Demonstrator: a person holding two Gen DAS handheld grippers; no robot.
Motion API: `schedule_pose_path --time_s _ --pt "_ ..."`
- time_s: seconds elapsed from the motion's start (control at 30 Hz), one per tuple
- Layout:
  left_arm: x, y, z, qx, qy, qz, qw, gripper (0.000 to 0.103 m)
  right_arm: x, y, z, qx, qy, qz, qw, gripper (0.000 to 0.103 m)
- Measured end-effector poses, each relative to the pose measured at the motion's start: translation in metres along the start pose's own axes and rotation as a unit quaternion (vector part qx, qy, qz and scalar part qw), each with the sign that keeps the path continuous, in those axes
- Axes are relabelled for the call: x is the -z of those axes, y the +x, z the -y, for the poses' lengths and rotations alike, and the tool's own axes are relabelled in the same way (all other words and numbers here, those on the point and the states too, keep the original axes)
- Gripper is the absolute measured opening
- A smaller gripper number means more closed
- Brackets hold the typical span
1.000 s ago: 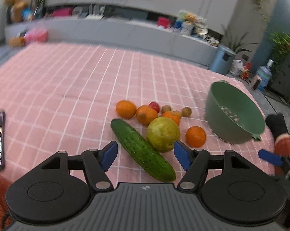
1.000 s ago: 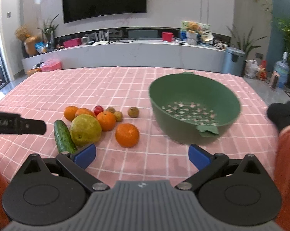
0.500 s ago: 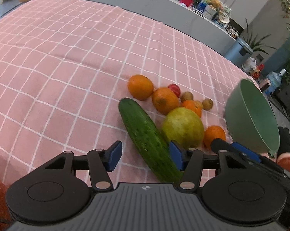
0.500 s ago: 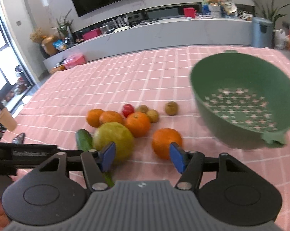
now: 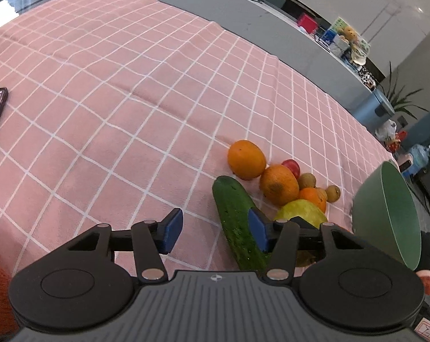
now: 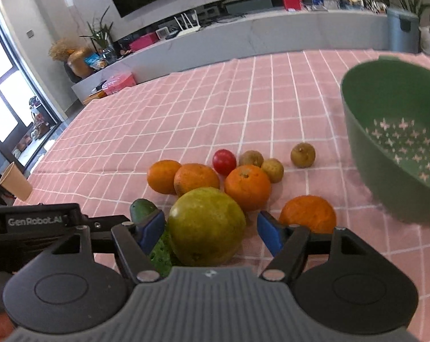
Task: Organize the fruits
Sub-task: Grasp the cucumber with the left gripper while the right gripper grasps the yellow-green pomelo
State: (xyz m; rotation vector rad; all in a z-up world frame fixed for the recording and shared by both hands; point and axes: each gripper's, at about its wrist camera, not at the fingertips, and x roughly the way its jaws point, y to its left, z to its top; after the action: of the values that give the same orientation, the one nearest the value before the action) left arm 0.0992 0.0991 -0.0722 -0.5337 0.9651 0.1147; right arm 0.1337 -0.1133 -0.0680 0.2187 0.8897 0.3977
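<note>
Four oranges [image 6: 247,186] crowd the pear [image 6: 206,226], beside cucumber [image 5: 237,222]

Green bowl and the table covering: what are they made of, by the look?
Green bowl: likely moulded plastic with a matte finish; uniform colour, thin rim, star-shaped drain holes in the bottom. Table covering: woven fabric, pink with a white grid; soft creases and a dull, unreflective surface point to cloth.

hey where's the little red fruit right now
In the right wrist view the red fruit sits at the far edge of the fruit pile, behind two oranges and left of a small brown fruit.
</note>
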Motion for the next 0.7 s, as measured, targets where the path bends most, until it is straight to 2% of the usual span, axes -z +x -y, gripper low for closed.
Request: schedule_pose_path --time_s 0.1,0.17,0.33,0.57,0.7 --pt "-0.001 0.002 -0.003 0.003 -0.008 -0.002 1.0000 0.062 0.001 0.008 0.004 -0.005 0.013 -0.010 1.000 0.067" --pt "-0.001 0.003 -0.004 0.005 -0.009 -0.005 0.9999 0.062 0.003 0.013 0.005 -0.014 0.016 -0.013 1.000 0.060" --pt "0.001 0.003 -0.001 0.014 -0.010 -0.012 0.9998 0.063 0.005 0.010 0.004 -0.010 0.008 -0.010 1.000 0.060" --pt "0.006 0.006 0.015 0.024 -0.008 -0.030 0.9992 0.067 0.005 -0.021 0.005 -0.008 -0.020 -0.004 1.000 0.059" --pt "0.009 0.015 0.029 0.001 -0.001 -0.046 0.9989 0.067 0.004 -0.043 0.010 0.002 -0.028 0.004 1.000 0.059"
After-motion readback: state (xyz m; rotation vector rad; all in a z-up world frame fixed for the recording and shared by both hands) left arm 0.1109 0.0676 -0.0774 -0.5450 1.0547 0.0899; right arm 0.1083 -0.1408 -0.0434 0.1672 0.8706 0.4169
